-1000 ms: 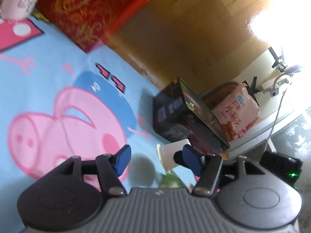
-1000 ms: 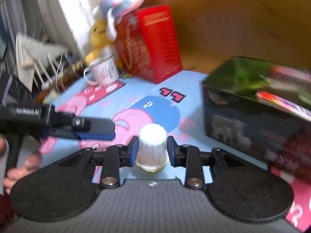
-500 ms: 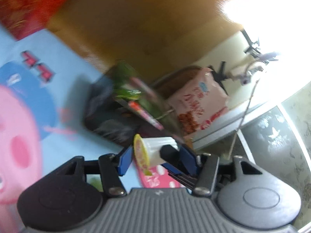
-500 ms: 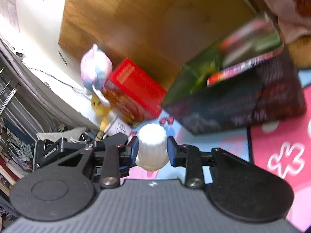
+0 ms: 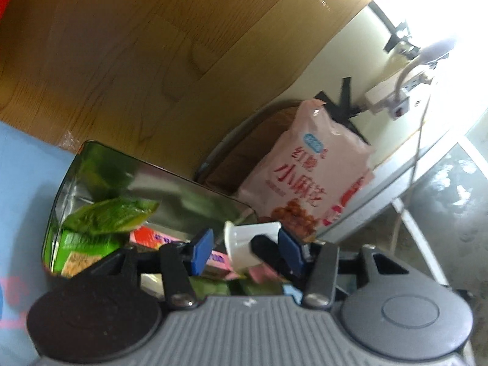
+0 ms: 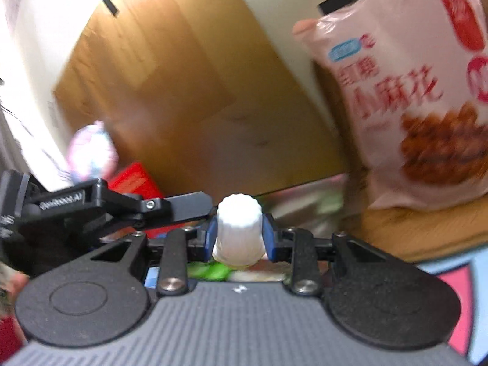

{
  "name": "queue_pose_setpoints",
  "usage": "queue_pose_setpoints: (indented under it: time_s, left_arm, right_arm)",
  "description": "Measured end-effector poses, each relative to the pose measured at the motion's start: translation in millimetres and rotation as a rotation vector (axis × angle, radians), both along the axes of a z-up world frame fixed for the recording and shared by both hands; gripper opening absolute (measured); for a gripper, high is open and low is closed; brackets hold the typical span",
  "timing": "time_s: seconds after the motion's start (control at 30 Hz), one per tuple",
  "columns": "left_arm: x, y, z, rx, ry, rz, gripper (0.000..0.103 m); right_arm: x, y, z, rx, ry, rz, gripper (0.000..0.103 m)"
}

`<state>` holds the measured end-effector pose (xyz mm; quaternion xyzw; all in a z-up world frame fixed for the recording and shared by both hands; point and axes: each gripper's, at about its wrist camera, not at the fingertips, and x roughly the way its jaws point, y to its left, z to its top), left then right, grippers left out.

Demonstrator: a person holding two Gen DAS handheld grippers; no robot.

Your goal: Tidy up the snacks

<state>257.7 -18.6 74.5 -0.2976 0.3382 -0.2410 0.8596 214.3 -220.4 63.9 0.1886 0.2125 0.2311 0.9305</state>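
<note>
My right gripper [image 6: 238, 233] is shut on a small white ribbed jelly cup [image 6: 238, 228] and holds it over the open snack tin [image 6: 308, 201]. In the left wrist view the same cup [image 5: 251, 244] lies on its side between my left gripper's blue pads [image 5: 201, 248], held by the black fingers of the right gripper. My left gripper [image 5: 247, 250] is open, just above the shiny tin [image 5: 183, 189], which holds green and pink snack packs [image 5: 106, 216]. The left gripper's arm [image 6: 122, 204] shows at the left of the right wrist view.
A pink snack bag [image 5: 311, 177] stands in a brown basket [image 5: 244, 149] behind the tin; it also fills the right of the right wrist view [image 6: 411, 97]. A red box [image 6: 134, 180] and a wooden wall [image 5: 152, 45] lie behind. A blue cartoon mat [image 5: 18, 183] covers the table.
Both grippers moved from the mat toward the tin. The right gripper kept the cup and tilted it over the tin's opening; the left gripper now looks down into the tin.
</note>
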Motion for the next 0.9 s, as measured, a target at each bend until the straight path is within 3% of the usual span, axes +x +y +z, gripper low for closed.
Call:
queue_pose_setpoints:
  time_s: [0.07,0.1,0.13,0.27,0.47,0.67,0.73,0.8,0.9]
  left_arm:
    - [-2,0,-3,-0.011,0.005,0.011,0.047]
    - [-5,1,-4,-0.023,0.005,0.005,0.048]
    - [-9,4,-5,-0.025,-0.001,0.002,0.048]
    - [-34,9,-2,0.026,-0.050,0.003,0.049]
    - [-86,18,-1,0.108,-0.119,-0.018,0.052]
    - [-137,30,-15,0.196,-0.114,-0.046,0.052]
    - [-151,36,-21,0.214,-0.097,-0.057,0.052]
    - [-162,44,-27,0.218,-0.076,-0.063,0.055]
    - [-173,52,-38,0.229,-0.032,-0.058,0.055]
  right_arm:
    - [1,0,-1,-0.077,-0.049,-0.074,0.043]
    - [-1,-1,-1,-0.090,-0.066,-0.101,0.052]
    - [-6,-4,-1,-0.082,-0.090,-0.121,0.054]
    - [-24,-11,-3,-0.058,-0.135,-0.128,0.055]
    - [-64,-6,-16,-0.026,-0.098,-0.056,0.055]
    - [-111,11,-37,-0.048,0.001,0.130,0.056]
    - [-127,19,-41,-0.084,0.013,0.203,0.064]
    - [-141,27,-43,-0.131,0.012,0.254,0.082]
    - [-158,42,-46,-0.230,0.014,0.349,0.093]
